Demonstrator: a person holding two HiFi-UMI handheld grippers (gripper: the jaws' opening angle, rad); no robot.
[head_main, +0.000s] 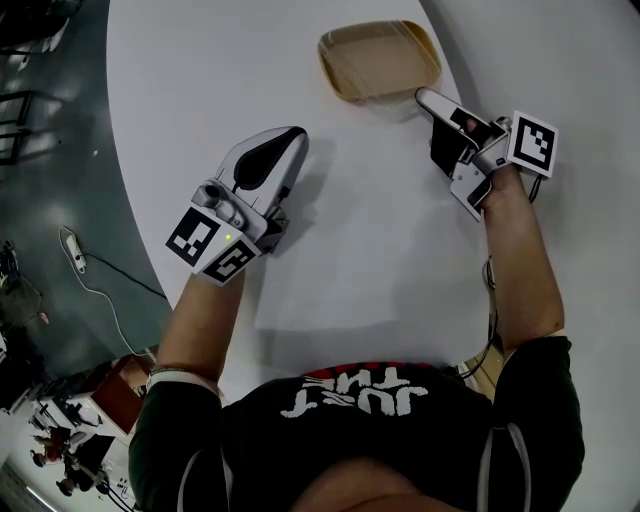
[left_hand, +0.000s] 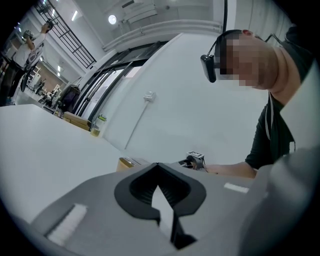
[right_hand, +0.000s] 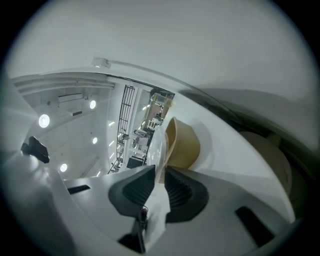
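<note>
The right gripper (head_main: 424, 96) pinches the near corner of the clear lid (head_main: 380, 58) on the tan box (right_hand: 183, 145), where the thin rim gives purchase, across the table (head_main: 380, 240), while the left gripper (head_main: 294, 136) (jaws together, empty) rests aside.

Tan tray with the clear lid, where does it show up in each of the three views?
Head view: tan tray at top centre, the right gripper at its near right corner.
Left gripper view: tan tray small, just beyond the jaws, left of centre.
Right gripper view: tan tray at centre, its clear rim between the jaws.
Shared landmark: the white table under it in all three.
</note>
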